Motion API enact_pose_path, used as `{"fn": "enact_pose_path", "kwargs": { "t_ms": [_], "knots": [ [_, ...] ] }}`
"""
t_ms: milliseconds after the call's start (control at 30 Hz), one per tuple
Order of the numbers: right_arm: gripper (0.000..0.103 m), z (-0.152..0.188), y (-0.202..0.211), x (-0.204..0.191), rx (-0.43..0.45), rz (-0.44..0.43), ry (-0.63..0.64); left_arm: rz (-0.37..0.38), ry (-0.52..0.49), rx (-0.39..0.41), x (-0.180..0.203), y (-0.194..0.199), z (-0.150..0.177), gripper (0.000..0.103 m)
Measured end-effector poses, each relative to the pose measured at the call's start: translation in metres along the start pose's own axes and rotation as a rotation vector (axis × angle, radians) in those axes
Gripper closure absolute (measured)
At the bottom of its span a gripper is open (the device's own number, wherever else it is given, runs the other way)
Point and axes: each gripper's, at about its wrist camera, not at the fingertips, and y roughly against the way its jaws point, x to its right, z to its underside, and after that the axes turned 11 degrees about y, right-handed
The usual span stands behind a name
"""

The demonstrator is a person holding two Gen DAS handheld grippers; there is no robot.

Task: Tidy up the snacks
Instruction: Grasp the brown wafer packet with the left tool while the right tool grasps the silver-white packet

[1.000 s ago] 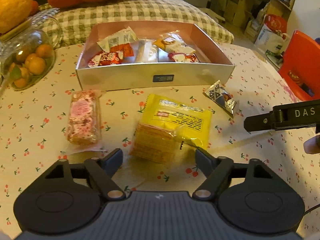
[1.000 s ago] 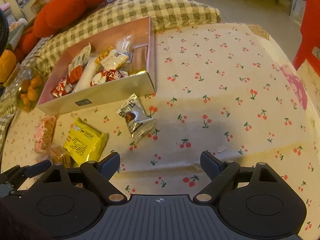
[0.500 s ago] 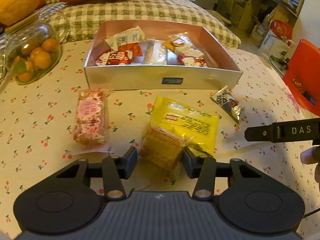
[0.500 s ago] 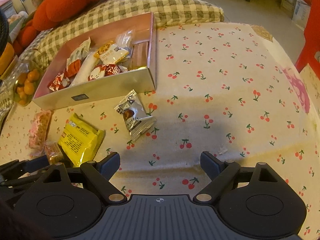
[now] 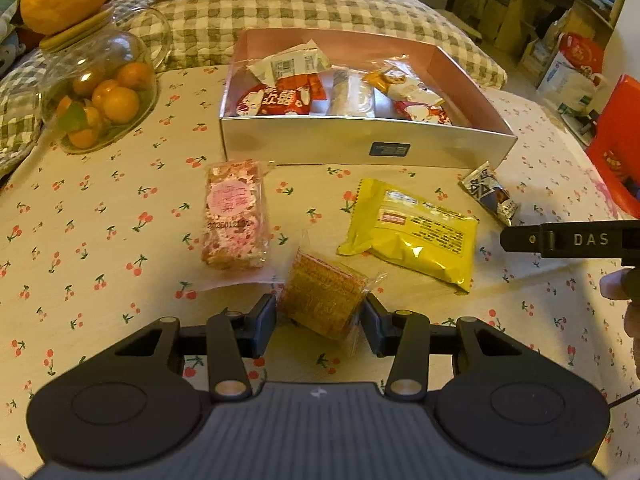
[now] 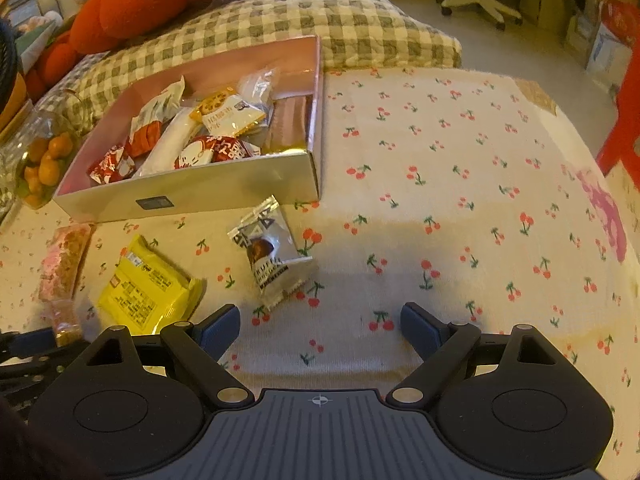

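My left gripper (image 5: 319,320) is shut on a clear-wrapped brown cracker pack (image 5: 322,294) and holds it just above the cherry-print cloth. A pink nougat bar (image 5: 234,216), a yellow packet (image 5: 412,230) and a silver-black chocolate packet (image 5: 490,192) lie on the cloth in front of the open silver box (image 5: 360,146), which holds several wrapped snacks. My right gripper (image 6: 320,330) is open and empty, just short of the chocolate packet (image 6: 270,250). The yellow packet (image 6: 146,286) lies to its left.
A glass jar of small oranges (image 5: 98,92) stands left of the box. A checked cushion (image 5: 304,8) lies behind the box. A red chair (image 5: 618,140) stands at the right edge. The right gripper's finger (image 5: 568,240) reaches in from the right.
My left gripper closed on the cracker pack and lifted it off the yellow packet, pulling it back. The right gripper moved slightly closer to the chocolate packet and stayed open.
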Motion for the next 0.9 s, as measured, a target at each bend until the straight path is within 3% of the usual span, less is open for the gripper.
{"fn": "enact_pose_path", "kwargs": {
  "t_ms": [500,900],
  "knots": [
    [0.017,-0.009,-0.014,-0.015,0.078,0.069,0.073,0.004,0.009,-0.006,-0.003,0.001,-0.002,0.060],
    [0.063,-0.011,-0.008,-0.025,0.106,0.020,0.132,-0.001,0.007,-0.004,-0.002,0.000,-0.002,0.060]
  ]
}}
